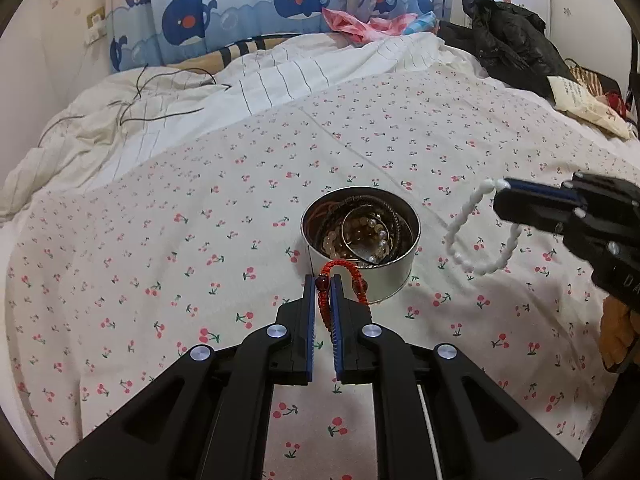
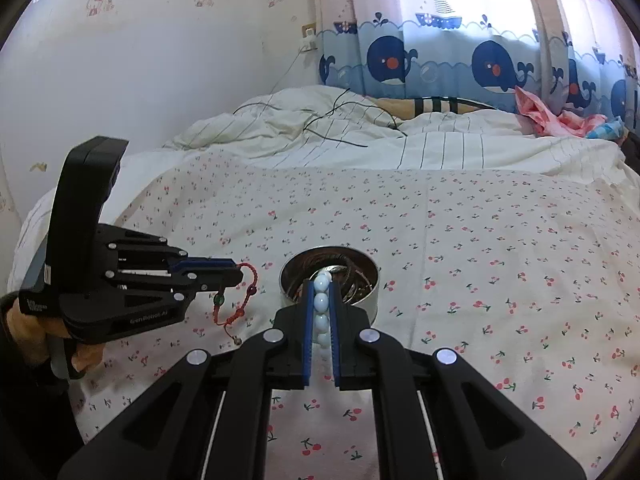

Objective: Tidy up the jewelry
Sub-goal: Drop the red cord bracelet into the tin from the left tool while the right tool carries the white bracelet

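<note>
A round metal tin [image 1: 394,280] sits on the cherry-print bedsheet [image 1: 200,264], holding several bracelets and bead strings. My left gripper [image 1: 324,280] is shut on a red braided cord bracelet [image 1: 344,270], just short of the tin's near rim. In the right wrist view the left gripper [image 2: 238,270] hangs the red bracelet [image 2: 240,300] left of the tin [image 2: 368,300]. My right gripper [image 2: 323,282] is shut on a white bead bracelet [image 2: 322,304] just before the tin. In the left wrist view the right gripper [image 1: 505,184] dangles the white bracelet [image 1: 476,232] to the tin's right.
A rumpled white duvet [image 1: 160,120] with black cables lies at the far side of the bed. A black jacket [image 1: 508,40] and a paper bag [image 1: 584,100] lie at the far right. Whale-print curtains [image 2: 440,60] hang behind the bed.
</note>
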{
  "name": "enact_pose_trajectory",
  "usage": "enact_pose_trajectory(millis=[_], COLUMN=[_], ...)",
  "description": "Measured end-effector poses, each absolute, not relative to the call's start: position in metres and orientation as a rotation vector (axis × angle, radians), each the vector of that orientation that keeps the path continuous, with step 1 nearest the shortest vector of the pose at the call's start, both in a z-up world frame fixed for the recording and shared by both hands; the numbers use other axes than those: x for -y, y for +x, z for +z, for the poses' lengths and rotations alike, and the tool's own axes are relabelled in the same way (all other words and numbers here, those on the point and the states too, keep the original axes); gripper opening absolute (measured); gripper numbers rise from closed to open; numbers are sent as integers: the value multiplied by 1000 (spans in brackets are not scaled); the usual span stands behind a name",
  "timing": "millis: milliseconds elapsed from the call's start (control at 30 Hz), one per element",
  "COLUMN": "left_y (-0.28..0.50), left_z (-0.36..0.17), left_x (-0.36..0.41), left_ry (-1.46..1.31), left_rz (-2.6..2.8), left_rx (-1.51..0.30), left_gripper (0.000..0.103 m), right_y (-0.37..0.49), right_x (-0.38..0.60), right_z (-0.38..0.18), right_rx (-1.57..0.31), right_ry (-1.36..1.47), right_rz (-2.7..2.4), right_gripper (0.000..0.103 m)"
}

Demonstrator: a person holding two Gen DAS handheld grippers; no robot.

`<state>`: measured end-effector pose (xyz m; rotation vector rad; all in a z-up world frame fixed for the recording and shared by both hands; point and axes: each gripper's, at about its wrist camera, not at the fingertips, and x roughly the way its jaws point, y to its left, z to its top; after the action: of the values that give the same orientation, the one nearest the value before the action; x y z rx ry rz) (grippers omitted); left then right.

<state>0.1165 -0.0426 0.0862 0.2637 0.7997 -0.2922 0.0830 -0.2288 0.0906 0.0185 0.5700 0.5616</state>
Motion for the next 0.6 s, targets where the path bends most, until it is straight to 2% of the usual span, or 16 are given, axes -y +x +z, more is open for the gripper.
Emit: enact_pose_trajectory(millis=[200,600], left_y=[115,159], left_z=[89,122], left_x=[51,49], left_ry=[282,29], left_rz=[-297,-419], left_rx=[-798,-809], left_gripper=[7,7], right_y=[84,90], right_x=[232,249], right_z=[93,96], right_rx=[-566,-566], right_ry=[31,121], right_rz=[553,530], right_gripper=[8,8])
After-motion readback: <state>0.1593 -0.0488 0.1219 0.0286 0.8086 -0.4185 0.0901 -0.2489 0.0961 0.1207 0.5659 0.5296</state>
